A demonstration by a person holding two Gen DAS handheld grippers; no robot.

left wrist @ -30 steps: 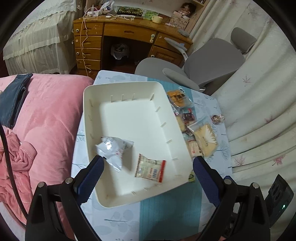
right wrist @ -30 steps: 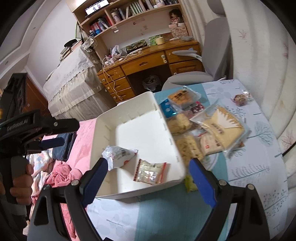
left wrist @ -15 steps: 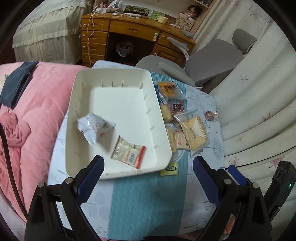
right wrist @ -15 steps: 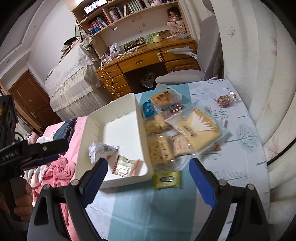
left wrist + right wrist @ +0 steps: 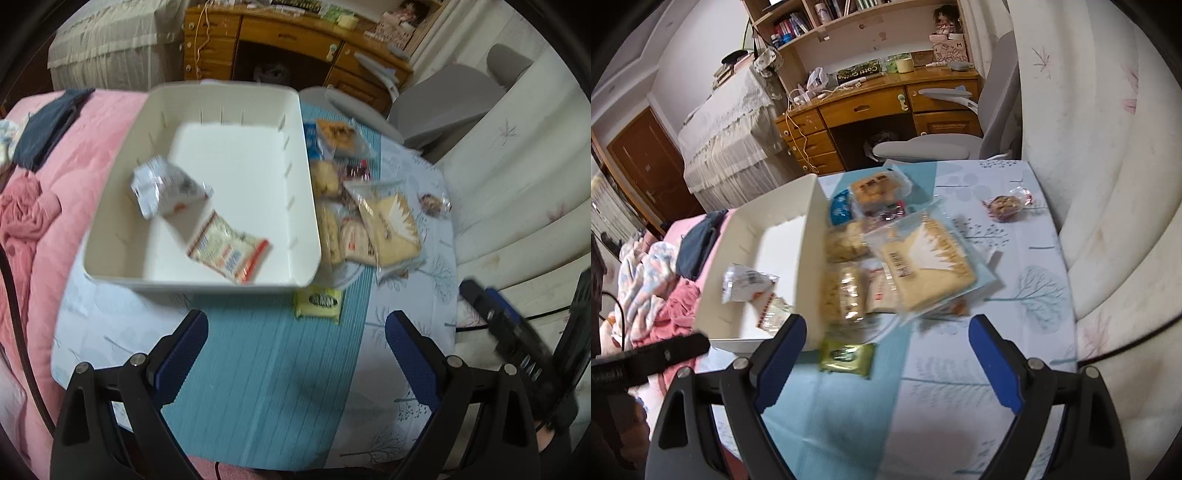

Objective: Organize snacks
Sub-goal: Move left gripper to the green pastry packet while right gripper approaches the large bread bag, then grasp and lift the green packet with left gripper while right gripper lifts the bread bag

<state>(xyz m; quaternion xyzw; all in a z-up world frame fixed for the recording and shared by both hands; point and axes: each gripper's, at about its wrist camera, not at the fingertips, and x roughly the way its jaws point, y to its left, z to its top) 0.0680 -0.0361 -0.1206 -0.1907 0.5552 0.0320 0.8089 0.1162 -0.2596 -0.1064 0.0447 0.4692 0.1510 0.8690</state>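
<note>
A white bin (image 5: pixel 303 192) (image 5: pixel 809 240) sits on the left of the table and holds a crumpled silver packet (image 5: pixel 162 184) (image 5: pixel 746 282) and a flat red-edged packet (image 5: pixel 229 251) (image 5: pixel 772 310). To its right lies a pile of wrapped snacks, topped by a large yellow cake pack (image 5: pixel 391 225) (image 5: pixel 923 266). A small green packet (image 5: pixel 319 301) (image 5: pixel 846 354) lies on the teal runner by the bin's near corner. A round wrapped sweet (image 5: pixel 432 203) (image 5: pixel 1006 205) lies apart on the right. My left gripper (image 5: pixel 295 339) and right gripper (image 5: pixel 882 343) both hover open and empty above the near table.
A pink-covered bed (image 5: pixel 74 155) borders the table on the left. A grey office chair (image 5: pixel 450 99) (image 5: pixel 960 144) and a wooden desk (image 5: pixel 871 107) stand beyond the table's far edge. White cushioned upholstery (image 5: pixel 1108 184) runs along the right.
Both grippers have drawn back toward the table's near edge and shifted right; the bin and snacks now sit farther ahead. Both stayed open, and no snack moved.
</note>
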